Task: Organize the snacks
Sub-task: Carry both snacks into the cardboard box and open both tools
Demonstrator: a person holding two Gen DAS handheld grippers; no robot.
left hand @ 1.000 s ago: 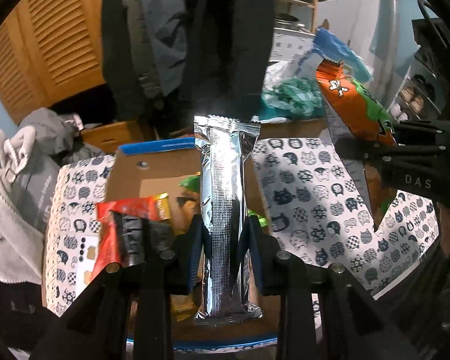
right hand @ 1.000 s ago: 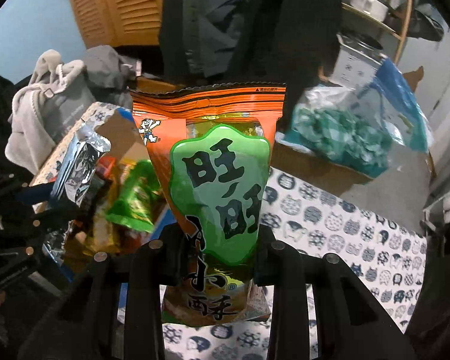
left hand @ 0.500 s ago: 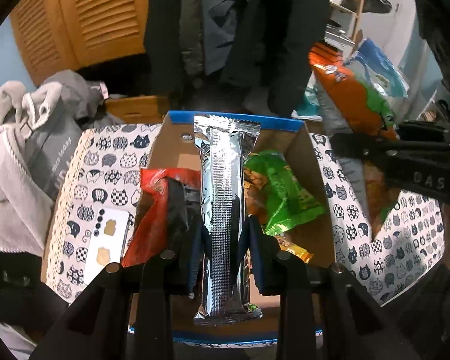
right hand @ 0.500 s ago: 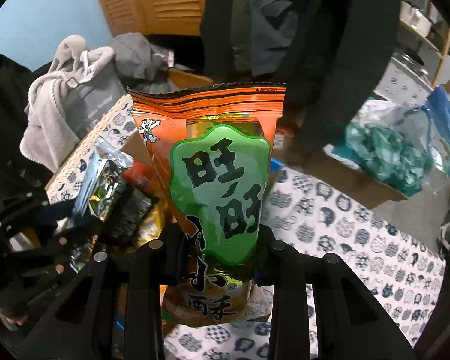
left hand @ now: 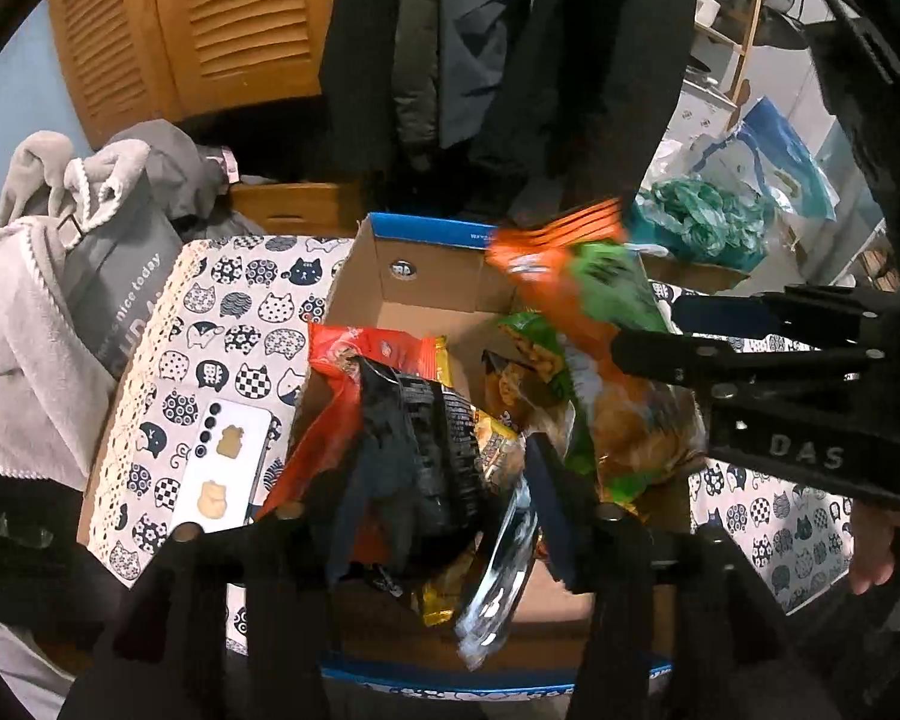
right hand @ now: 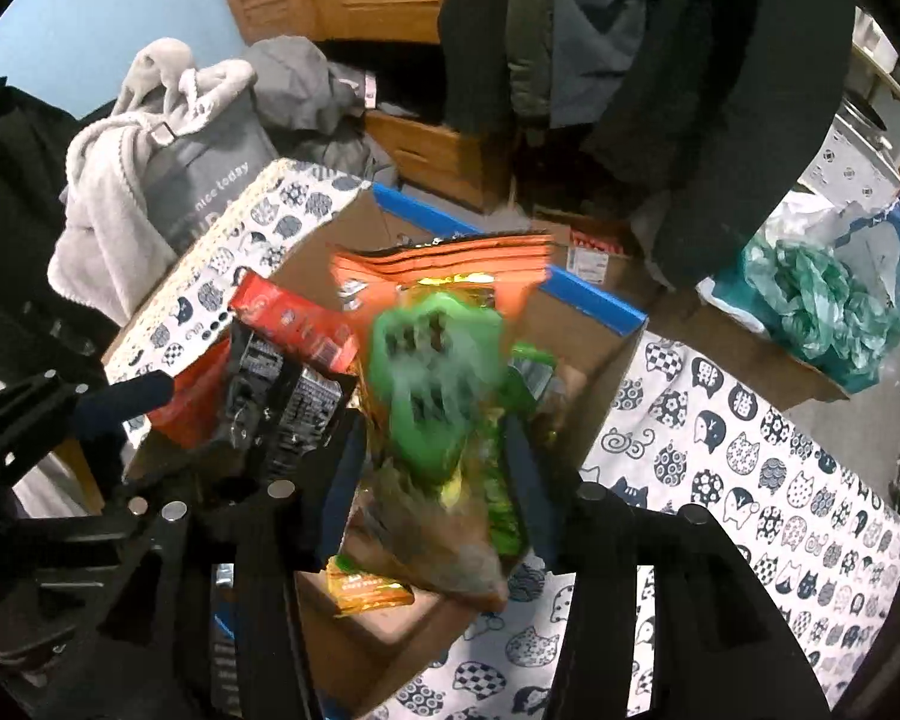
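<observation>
A cardboard box with a blue rim holds several snack packets, among them a red and black one and a green one. My left gripper hangs over the box's near end with its jaws opening. The silver packet sits loose and tilted between them, blurred as it drops. My right gripper is over the box's right side, its jaws also opening. The orange and green bag slips down between them, blurred.
The box stands on a cat-patterned cloth. A phone in a white case lies left of the box. Grey fabric and a bag are piled far left, with a green plastic bag at the back right. Coats hang behind.
Both grippers moved in over the box, then their jaws parted. The silver packet tipped over and sank. The orange and green bag slid downward into the box.
</observation>
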